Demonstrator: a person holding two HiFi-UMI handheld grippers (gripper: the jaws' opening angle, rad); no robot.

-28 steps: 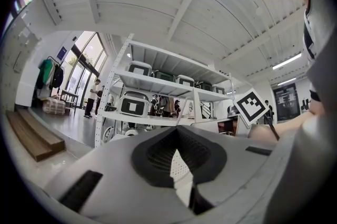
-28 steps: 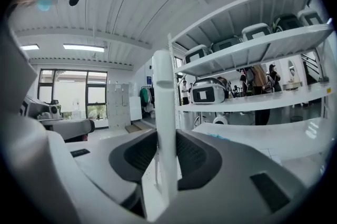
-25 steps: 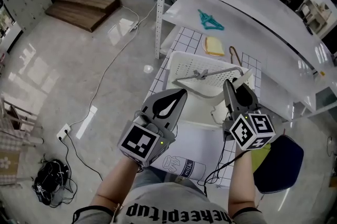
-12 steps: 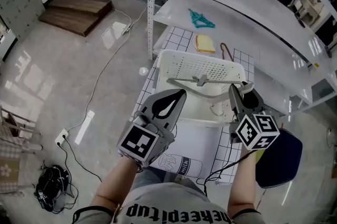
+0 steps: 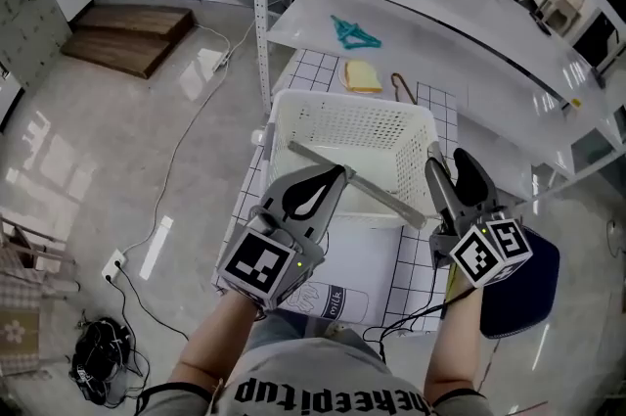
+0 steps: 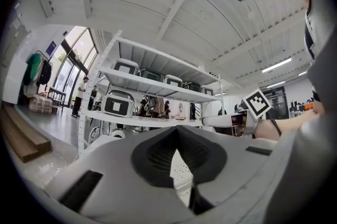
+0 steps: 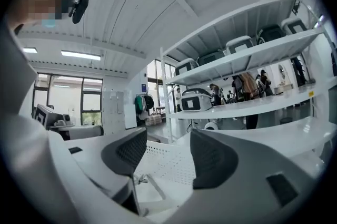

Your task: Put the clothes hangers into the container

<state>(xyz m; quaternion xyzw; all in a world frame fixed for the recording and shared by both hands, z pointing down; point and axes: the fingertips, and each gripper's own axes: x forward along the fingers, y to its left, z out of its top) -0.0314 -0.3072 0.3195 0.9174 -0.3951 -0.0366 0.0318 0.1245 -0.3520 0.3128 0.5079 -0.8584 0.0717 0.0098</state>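
A white perforated basket (image 5: 391,132) stands on a checked mat below the shelves. A pale grey hanger (image 5: 357,186) lies slantwise in it, its near end up by the front rim. My right gripper (image 5: 450,160) hovers just beside that near end. Its jaws are opening, with nothing between them. In the right gripper view the basket (image 7: 171,157) and hanger (image 7: 154,187) show through the gap of the right gripper (image 7: 167,149). My left gripper (image 5: 337,174) is shut and empty over the basket's front left; in its own view the left gripper (image 6: 178,130) points at the shelves.
On the lower shelf (image 5: 460,42) lies a teal hanger (image 5: 354,32). Behind the basket, a yellow pad (image 5: 362,76) and a brown hanger (image 5: 403,89) rest on the checked mat (image 5: 430,106). A milk-print box (image 5: 342,287) is near me, a navy stool (image 5: 528,292) at right.
The right gripper's jaws have spread and let go of the hanger, which now lies slantwise in the basket. The right gripper drew back a little. The left gripper stayed shut.
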